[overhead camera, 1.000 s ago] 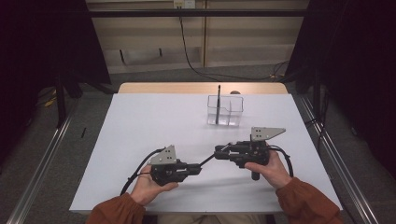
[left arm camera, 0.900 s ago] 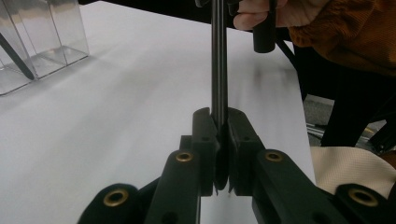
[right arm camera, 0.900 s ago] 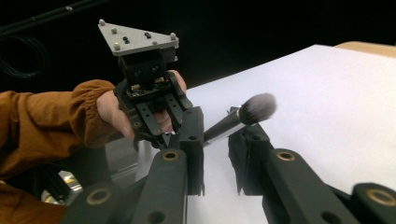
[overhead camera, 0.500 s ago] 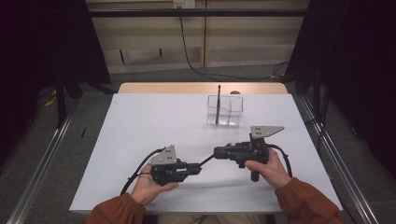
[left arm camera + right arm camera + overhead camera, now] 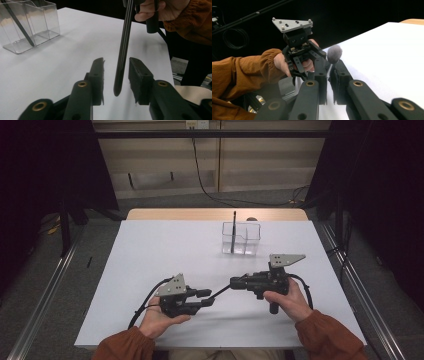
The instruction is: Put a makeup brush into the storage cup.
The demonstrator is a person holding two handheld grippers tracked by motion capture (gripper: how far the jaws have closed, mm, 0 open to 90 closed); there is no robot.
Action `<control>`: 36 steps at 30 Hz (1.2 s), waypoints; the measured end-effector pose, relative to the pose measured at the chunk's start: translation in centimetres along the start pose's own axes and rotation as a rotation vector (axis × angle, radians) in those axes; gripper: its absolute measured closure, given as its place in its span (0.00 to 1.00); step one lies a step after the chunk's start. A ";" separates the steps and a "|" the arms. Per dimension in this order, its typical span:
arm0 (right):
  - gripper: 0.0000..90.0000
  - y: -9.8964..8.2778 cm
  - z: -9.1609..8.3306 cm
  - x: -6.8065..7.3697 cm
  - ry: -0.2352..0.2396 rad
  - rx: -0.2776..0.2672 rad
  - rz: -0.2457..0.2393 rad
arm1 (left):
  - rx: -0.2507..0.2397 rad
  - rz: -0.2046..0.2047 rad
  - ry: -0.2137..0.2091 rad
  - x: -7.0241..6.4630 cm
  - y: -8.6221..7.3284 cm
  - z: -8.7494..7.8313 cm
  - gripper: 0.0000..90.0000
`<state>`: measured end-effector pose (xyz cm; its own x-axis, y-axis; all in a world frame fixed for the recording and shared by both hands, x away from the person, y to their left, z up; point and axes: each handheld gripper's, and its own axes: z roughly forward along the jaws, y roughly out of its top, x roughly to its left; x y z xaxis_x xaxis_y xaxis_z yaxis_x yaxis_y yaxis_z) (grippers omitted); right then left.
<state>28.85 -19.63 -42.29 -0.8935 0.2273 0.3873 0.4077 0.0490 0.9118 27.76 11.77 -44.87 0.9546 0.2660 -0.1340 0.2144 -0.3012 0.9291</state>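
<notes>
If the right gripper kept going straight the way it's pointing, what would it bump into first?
Probably the left gripper: the right gripper points along the black stick toward it, though depth is hard to judge.

The high view looks forward and down on the white table (image 5: 165, 250) from above the person's side. Each gripper view sits close behind its own jaws, low over the table, facing the opposite hand. All share the thin black stick (image 5: 220, 293) (image 5: 123, 47) spanning both grippers.
</notes>
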 end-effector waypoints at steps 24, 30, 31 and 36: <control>0.93 0.8 -1.6 -0.3 -0.099 0.025 -0.014 | -0.070 -0.108 0.198 1.0 0.7 -3.7 0.10; 0.93 0.8 -1.8 -0.4 -0.118 0.027 -0.027 | -0.111 -0.122 0.227 1.4 0.8 -5.0 0.05; 0.93 0.8 -1.9 -0.5 -0.118 0.029 -0.026 | -0.116 -0.116 0.233 1.5 0.8 -5.3 0.05; 0.93 0.9 -2.3 -0.5 -0.146 0.031 -0.024 | -0.117 -0.096 0.279 1.8 0.3 -6.6 0.04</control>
<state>29.22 -21.91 -41.35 -0.8672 0.3644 0.3393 0.3941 0.0860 0.9150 28.19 18.17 -42.56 0.8343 0.5337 -0.1387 0.2602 -0.1593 0.9523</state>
